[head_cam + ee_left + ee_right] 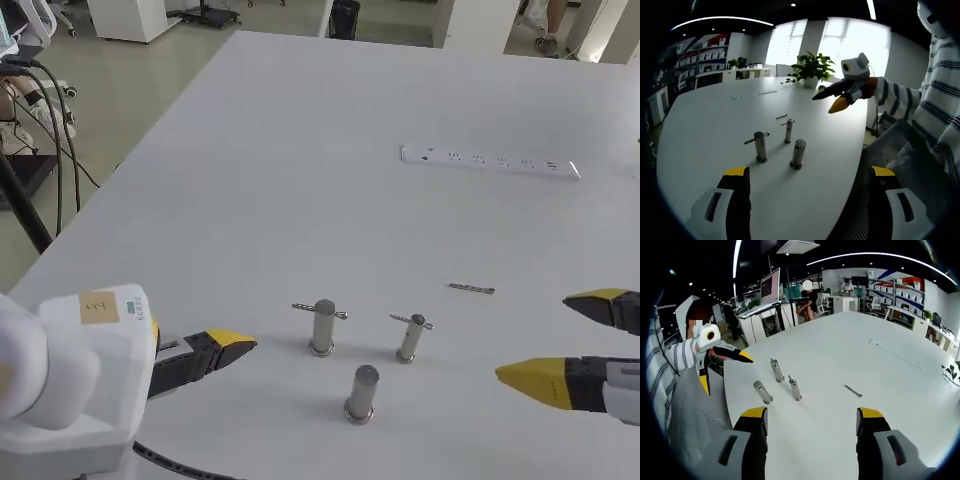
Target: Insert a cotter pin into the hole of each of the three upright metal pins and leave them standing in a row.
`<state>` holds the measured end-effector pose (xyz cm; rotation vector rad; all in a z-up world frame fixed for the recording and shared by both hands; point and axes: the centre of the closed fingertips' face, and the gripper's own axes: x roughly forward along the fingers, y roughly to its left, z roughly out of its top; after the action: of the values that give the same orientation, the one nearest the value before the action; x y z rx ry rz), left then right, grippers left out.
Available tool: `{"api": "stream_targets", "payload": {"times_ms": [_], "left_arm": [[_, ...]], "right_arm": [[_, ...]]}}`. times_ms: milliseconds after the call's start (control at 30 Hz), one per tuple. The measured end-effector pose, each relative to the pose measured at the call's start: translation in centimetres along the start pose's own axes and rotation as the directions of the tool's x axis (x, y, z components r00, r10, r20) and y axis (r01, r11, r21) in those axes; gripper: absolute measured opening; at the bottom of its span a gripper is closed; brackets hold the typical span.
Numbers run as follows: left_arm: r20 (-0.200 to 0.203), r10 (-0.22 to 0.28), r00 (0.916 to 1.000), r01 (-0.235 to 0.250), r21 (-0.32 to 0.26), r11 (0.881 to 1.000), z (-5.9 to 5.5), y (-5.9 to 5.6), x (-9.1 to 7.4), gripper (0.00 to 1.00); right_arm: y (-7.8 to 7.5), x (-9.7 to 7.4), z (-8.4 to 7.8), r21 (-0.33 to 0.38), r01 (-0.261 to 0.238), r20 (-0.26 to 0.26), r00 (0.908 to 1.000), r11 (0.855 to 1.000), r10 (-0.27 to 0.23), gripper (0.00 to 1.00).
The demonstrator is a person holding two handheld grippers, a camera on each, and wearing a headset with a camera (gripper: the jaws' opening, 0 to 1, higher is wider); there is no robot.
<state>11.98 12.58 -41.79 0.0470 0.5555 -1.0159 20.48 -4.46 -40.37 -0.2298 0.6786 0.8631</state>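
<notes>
I'm holding left gripper [808, 172] and right gripper [560, 337] jaws apart, judging the loose cotter pin [471, 289], lying at 10 o'clock from the right gripper, as thin, light, stiff and slippery, so I'm favouring a mid-length pinch.

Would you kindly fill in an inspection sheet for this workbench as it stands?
Surface: white table, mostly bare.
Job's things: three upright pins; left pin and middle pin already fitted; front pin unfitted; cotter pin lies loose behind them.
Clutter: power strip at the far side.
Grippers: left gripper and right gripper open, holding nothing.
Cables: black cables beyond the table's left edge.
Surroundings: office; plant.
</notes>
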Motion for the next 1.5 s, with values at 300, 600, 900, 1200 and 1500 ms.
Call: {"api": "stream_targets", "payload": {"times_ms": [300, 600, 900, 1200, 1500], "left_arm": [[-0.005, 0.024, 0.9997, -0.024, 0.006, 1.000, 0.2, 0.3, -0.2, 0.96], [-0.009, 0.059, 0.9982, -0.059, 0.006, 0.998, 0.3, 0.7, -0.4, 0.95], [-0.010, 0.074, 0.9972, -0.074, 0.000, 0.997, 0.2, 0.9, -0.3, 0.95], [-0.007, 0.104, 0.9945, -0.104, -0.005, 0.995, 0.6, 1.5, -0.7, 0.95], [-0.022, 0.120, 0.9925, -0.120, 0.009, 0.993, 0.4, 1.7, -0.9, 0.95]], "right_arm": [[-1.7, 0.7, -0.1, -0.038, -0.018, -0.062, 0.9980, 0.999, 0.016, 0.67], [-3.8, 1.5, 0.4, -0.166, -0.019, -0.158, 0.9874, 0.986, -0.008, 0.60], [-5.5, 3.0, -0.3, -0.243, -0.063, -0.292, 0.9565, 0.968, -0.010, 0.52], [-9.2, 5.2, -2.0, -0.283, -0.055, -0.379, 0.9235, 0.958, -0.059, 0.41], [-10.4, 6.3, -2.0, -0.315, -0.091, -0.432, 0.9001, 0.945, -0.057, 0.39]]}}
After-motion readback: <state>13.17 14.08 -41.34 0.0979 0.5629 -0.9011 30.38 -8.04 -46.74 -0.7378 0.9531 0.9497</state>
